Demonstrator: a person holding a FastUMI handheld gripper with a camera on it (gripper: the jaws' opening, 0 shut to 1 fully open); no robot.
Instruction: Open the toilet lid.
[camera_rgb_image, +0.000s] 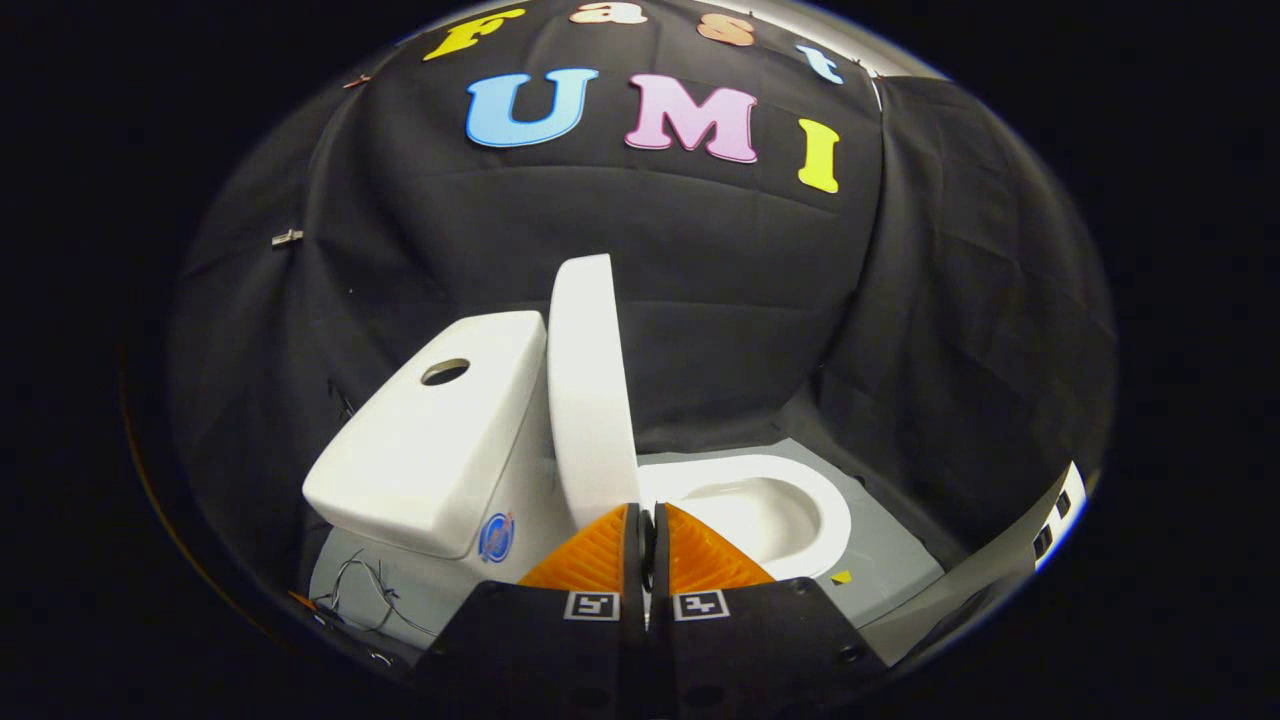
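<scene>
So your gripper (646, 530) has its fingers clenched together, with nothing visible between them. Just ahead of the tips, the glossy white plastic toilet lid (590, 390) stands upright, its lower edge right at the fingertips; can't tell if it's touching. Left of the lid you've got the white ceramic cistern (430, 440) with a round hole on top. Beyond the fingers to the right, the white oval bowl (770, 510) sits uncovered on the grey floor (890, 560)
</scene>
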